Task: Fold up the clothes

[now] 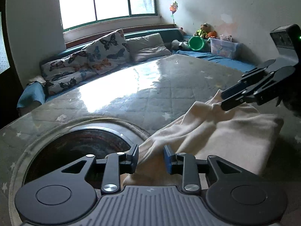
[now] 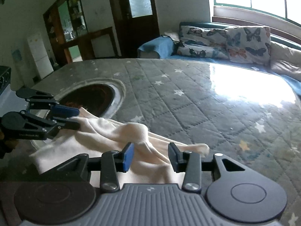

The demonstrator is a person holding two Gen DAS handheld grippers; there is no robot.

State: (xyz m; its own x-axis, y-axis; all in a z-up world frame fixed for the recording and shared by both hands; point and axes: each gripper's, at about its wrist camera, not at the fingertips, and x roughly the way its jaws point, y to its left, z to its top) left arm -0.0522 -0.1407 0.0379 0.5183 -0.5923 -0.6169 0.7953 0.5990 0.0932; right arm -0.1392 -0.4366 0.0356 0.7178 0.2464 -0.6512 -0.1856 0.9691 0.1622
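Observation:
A cream garment (image 1: 222,131) lies partly folded on the grey quilted star-pattern table cover (image 1: 150,94). My left gripper (image 1: 151,160) is open, its fingers straddling a raised fold of the garment at the near edge. My right gripper (image 1: 224,98) enters from the right, its fingers close together at another raised fold. In the right wrist view the right gripper (image 2: 150,158) stands open over the garment (image 2: 105,131), cloth bunched between its fingers, and the left gripper (image 2: 75,117) has its fingers close around the garment's far edge.
A round dark opening (image 1: 79,150) with a stitched rim sits in the table cover left of the garment. Butterfly cushions (image 1: 97,54) lie on a blue bench behind. A green bowl (image 1: 196,44) and a clear box (image 1: 223,48) stand at back right.

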